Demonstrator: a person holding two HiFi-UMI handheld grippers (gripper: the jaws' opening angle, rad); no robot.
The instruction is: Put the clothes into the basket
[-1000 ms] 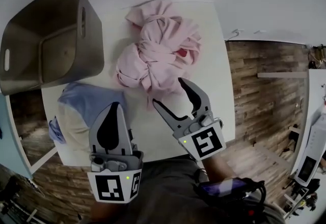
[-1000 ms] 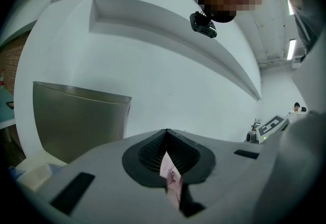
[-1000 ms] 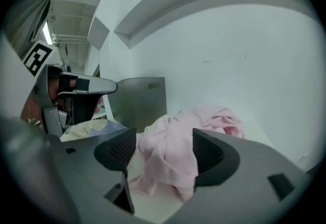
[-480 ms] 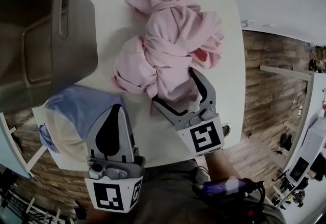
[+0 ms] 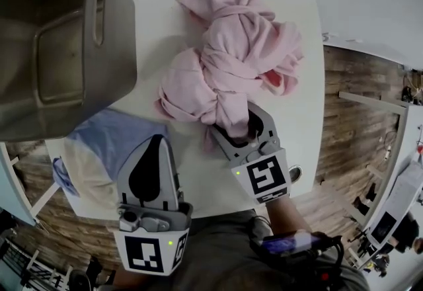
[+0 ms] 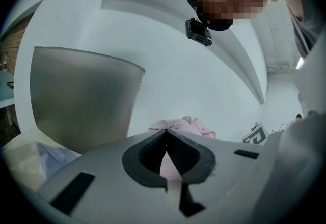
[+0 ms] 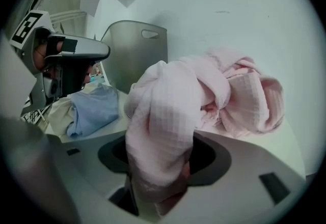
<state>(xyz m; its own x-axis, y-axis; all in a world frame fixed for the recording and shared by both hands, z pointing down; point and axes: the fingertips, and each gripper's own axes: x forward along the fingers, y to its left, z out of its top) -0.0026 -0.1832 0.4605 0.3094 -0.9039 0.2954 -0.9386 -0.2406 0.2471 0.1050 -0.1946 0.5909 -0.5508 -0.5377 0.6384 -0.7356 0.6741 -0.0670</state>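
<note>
Standing at the counter's (image 5: pixel 301 118) left end, the grey basket (image 5: pixel 59 51) has its open mouth turned up, and a pale blue garment (image 5: pixel 115 144) lies just in front of it at the near-left edge. The left gripper (image 5: pixel 157 141) is beside that cloth, fingers pressed together on nothing. The pink garment (image 5: pixel 231 65) is heaped mid-counter, a strip of bare top parting it from the basket. Its near fold fills the gap between the right gripper's (image 5: pixel 236 128) fingers, which are closing on it, with bare counter to the right before the edge and the wooden floor (image 5: pixel 350 118).
</note>
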